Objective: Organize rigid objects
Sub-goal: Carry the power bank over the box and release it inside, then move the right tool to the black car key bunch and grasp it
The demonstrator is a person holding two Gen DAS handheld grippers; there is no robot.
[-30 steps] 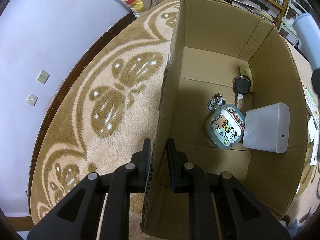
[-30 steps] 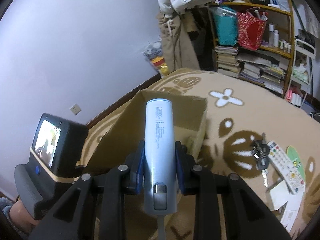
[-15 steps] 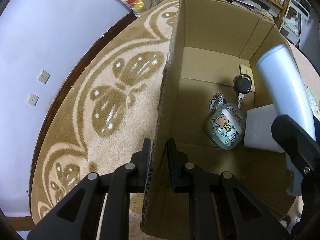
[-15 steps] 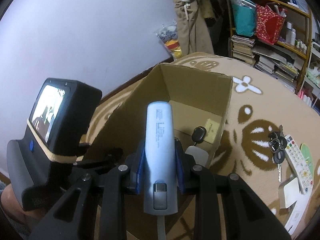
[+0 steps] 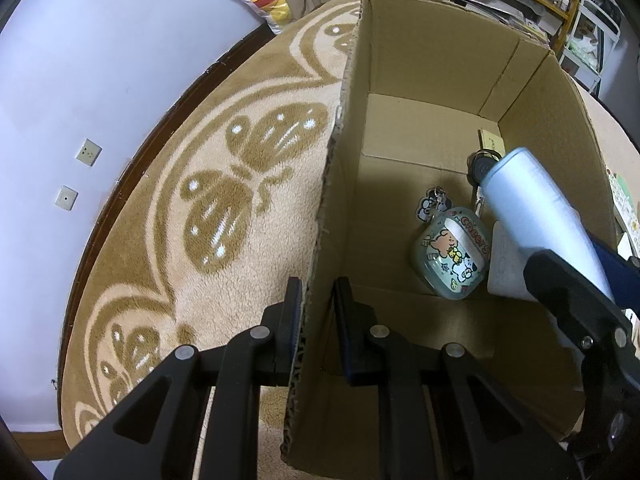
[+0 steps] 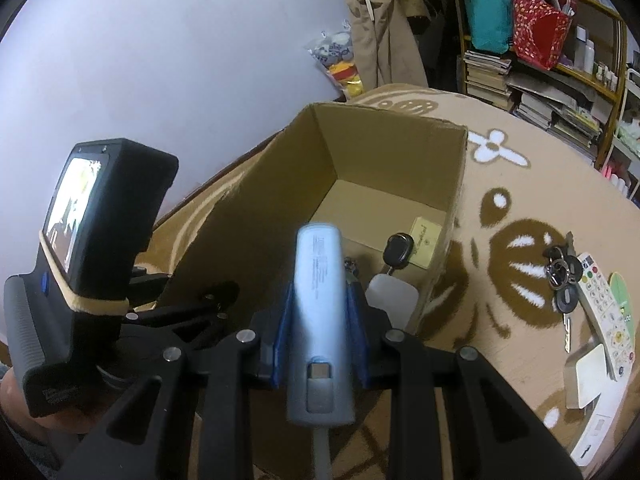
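the rug (image 5: 224, 200) takes up most of the floor here, tan with the darker brown swirls, and the cardboard box (image 5: 440, 60) sits on it with its top open. that box looks like the collection point, which is why your left gripper (image 5: 316, 300) is pinched down narrow on the near wall, one finger outside and one inside. my guess is you're steadying it so it doesn't slide on the pile or fold while the other hand goes in.

your right gripper (image 6: 318, 312) is clamped on the pale blue power bank (image 6: 320, 280), grabbed around the lower body with the port end sticking back toward the camera and the rounded end aimed forward and down into the box. holding it low like that leaves the long end free to go in first. in the left wrist view the power bank (image 5: 536, 216) hangs over the right side of the box, above the stuff already inside, not touching the floor of it as far as i can tell.

in the box: a white flat case (image 5: 504, 268), the cartoon earbud case (image 5: 452, 256) with its keychain, a black car key (image 6: 398, 250) and a small yellow card (image 6: 428, 242).

still out on the rug to the right: a remote (image 6: 604, 312) and a key bunch (image 6: 560, 276), so you're only partway through.
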